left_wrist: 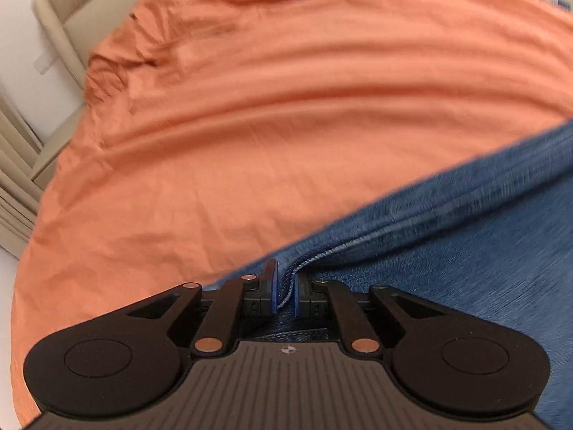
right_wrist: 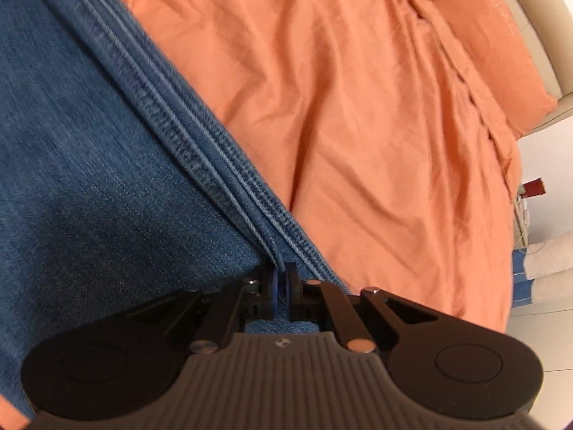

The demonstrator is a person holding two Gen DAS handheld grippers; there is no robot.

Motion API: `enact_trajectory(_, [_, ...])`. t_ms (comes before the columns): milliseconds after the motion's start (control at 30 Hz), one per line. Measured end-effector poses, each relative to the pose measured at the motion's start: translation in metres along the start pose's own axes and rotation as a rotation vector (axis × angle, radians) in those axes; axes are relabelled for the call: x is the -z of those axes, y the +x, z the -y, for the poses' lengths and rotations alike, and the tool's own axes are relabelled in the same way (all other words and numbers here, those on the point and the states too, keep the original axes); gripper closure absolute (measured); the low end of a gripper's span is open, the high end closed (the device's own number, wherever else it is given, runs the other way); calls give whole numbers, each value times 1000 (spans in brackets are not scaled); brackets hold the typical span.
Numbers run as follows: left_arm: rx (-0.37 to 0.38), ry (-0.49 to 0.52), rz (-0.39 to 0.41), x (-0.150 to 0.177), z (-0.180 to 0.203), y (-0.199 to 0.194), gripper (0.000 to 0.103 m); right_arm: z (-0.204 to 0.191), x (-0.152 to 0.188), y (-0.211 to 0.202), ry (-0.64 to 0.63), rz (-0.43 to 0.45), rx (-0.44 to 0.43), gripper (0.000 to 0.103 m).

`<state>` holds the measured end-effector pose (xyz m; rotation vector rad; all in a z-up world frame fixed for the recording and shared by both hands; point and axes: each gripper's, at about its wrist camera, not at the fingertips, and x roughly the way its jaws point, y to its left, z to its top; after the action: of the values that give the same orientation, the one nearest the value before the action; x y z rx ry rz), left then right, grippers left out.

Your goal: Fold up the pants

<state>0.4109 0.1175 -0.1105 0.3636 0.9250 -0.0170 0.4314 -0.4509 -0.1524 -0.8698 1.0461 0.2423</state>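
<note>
The pants are blue denim jeans (left_wrist: 465, 251), held over an orange bedsheet (left_wrist: 268, 125). In the left wrist view my left gripper (left_wrist: 285, 288) is shut on a hemmed edge of the jeans, and the cloth stretches away to the right. In the right wrist view my right gripper (right_wrist: 283, 283) is shut on a stitched edge of the jeans (right_wrist: 107, 161), which fill the left side of that view. Several stacked denim layers run along the seam (right_wrist: 215, 165). The rest of the pants is out of view.
The orange sheet (right_wrist: 376, 125) covers the bed. An orange pillow (right_wrist: 494, 46) lies at the far right by a beige headboard (right_wrist: 537, 18). A beige bed frame (left_wrist: 61, 18) shows at upper left. Folded white towels (right_wrist: 544, 261) sit beside the bed on the right.
</note>
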Motion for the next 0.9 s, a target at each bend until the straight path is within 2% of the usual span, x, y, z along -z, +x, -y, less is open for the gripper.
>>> enact_trajectory(133, [-8, -11, 32, -6, -4, -18, 94, 16, 0, -23, 69, 44, 2, 103])
enact_trajectory(300, [-28, 16, -8, -13, 4, 5, 94, 9, -10, -7, 72, 17, 18, 103])
enact_trajectory(400, [-31, -10, -32, -9, -4, 16, 78, 1, -11, 6, 70, -2, 23, 103])
enact_trajectory(433, [-31, -16, -34, -8, -6, 17, 68, 0, -11, 8, 84, -4, 26, 103])
enact_trajectory(467, [-41, -14, -25, -8, -6, 15, 58, 0, -10, 9, 93, 0, 31, 93])
enact_trajectory(500, [-56, -7, -7, -8, -6, 12, 33, 0, -9, 9, 101, 1, 40, 77])
enact_trajectory(533, [-63, -8, 14, -8, -6, 8, 25, 2, -8, 9, 119, 2, 65, 70])
enact_trajectory(567, [-55, -17, 28, -9, -8, 4, 25, 6, -7, 7, 136, 10, 88, 64])
enact_trajectory(700, [-26, -70, 51, -11, -18, -17, 24, 14, -5, -12, 240, 64, 72, 63])
enact_trajectory(800, [20, -148, 78, -2, -37, -44, 24, -2, -10, -38, 312, 126, 51, 62])
enact_trajectory(900, [60, -247, 81, 21, -67, -70, 24, -35, -16, -65, 394, 173, -5, 61])
